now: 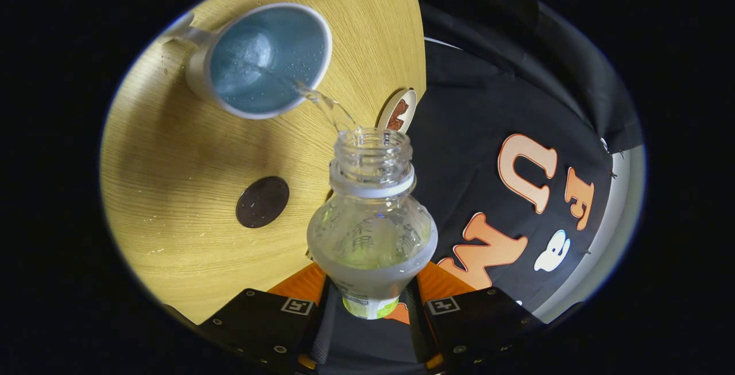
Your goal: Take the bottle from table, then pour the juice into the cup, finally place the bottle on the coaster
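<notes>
Clear bottle [370, 231] pinched in gripper [370, 306], base hidden btwn fingers; stream hits cup [267, 59]. Coaster [262, 201] nearby; 2nd disc [398, 112] partly blocked by neck.

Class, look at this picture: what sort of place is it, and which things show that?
Probably a staged test booth: a round wooden table against a black cloth wall, where the gripper holds a bottle pouring into a cup.

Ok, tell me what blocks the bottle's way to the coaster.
Nothing visible. The bottle, held in the tongs, pours into the cup; the dark coaster lies on bare table beside it.
</notes>
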`<state>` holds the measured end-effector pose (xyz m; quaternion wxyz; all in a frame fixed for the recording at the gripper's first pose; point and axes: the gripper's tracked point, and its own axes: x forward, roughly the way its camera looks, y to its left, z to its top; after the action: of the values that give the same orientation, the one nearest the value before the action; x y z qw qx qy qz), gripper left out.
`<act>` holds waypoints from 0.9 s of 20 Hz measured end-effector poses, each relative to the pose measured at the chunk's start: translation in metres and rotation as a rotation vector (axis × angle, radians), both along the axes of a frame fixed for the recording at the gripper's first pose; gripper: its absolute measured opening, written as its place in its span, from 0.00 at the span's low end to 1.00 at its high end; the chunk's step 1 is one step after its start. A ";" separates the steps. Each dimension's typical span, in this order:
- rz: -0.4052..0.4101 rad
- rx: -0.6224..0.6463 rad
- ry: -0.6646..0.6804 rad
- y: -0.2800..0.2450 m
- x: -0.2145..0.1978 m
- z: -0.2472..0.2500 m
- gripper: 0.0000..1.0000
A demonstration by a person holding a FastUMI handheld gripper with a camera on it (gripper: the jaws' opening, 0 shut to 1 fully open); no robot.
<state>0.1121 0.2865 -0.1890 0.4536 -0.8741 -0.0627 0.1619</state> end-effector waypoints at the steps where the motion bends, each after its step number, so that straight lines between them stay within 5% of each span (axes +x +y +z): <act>1: 0.003 -0.008 -0.002 0.000 0.000 0.000 0.57; 18: 0.031 -0.093 -0.007 0.010 -0.003 0.008 0.57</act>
<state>0.1092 0.2969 -0.1810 0.4097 -0.8937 -0.0703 0.1688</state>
